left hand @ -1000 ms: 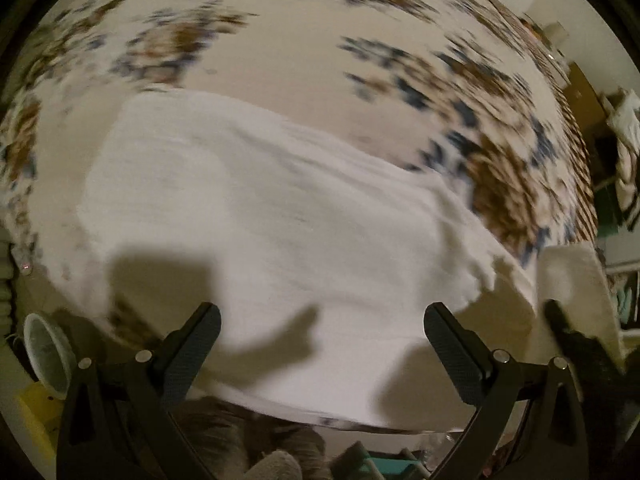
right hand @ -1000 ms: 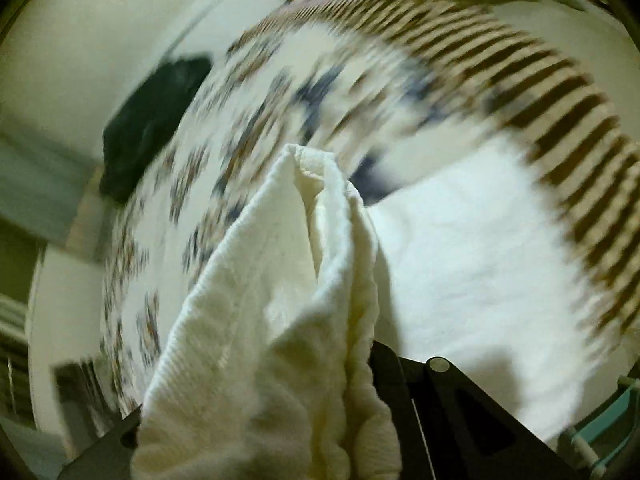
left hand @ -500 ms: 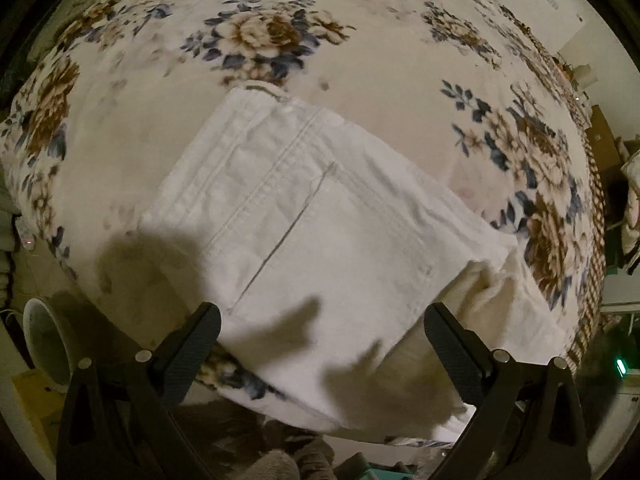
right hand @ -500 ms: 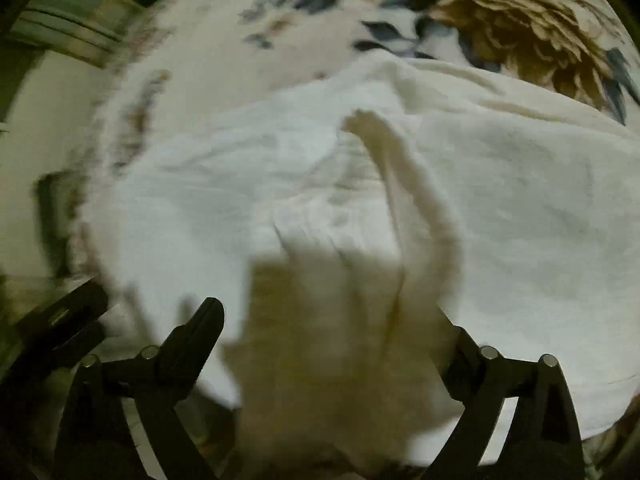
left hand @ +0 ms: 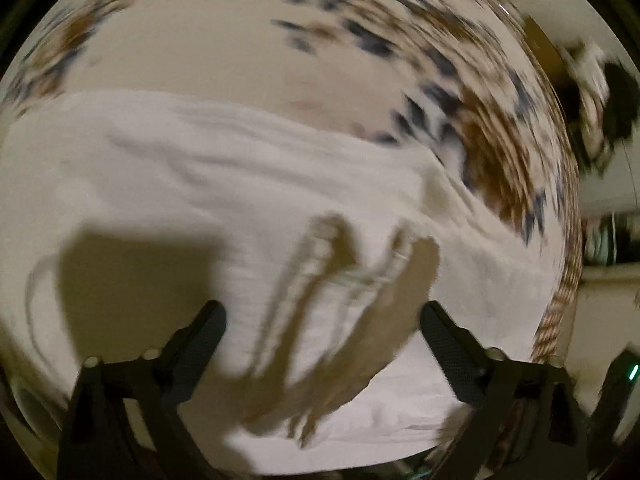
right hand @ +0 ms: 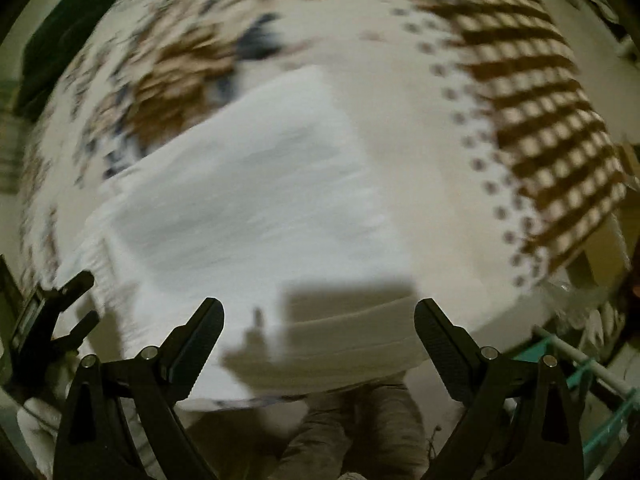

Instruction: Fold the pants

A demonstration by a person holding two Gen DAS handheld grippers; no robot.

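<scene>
One blurry, seemingly floral bedspread [left hand: 248, 52]

The setting is a home bedroom. A bed fills both views, covered by a cream bedspread [left hand: 248, 40] printed with brown and blue flowers, with a brown checked border [right hand: 560, 120] toward 2 o'clock in the right wrist view. White pants [right hand: 256, 184] lie on it. A teal rack [right hand: 600, 400] stands at 4 o'clock, and dark green fabric [right hand: 76, 20] lies at 10 o'clock.
</scene>
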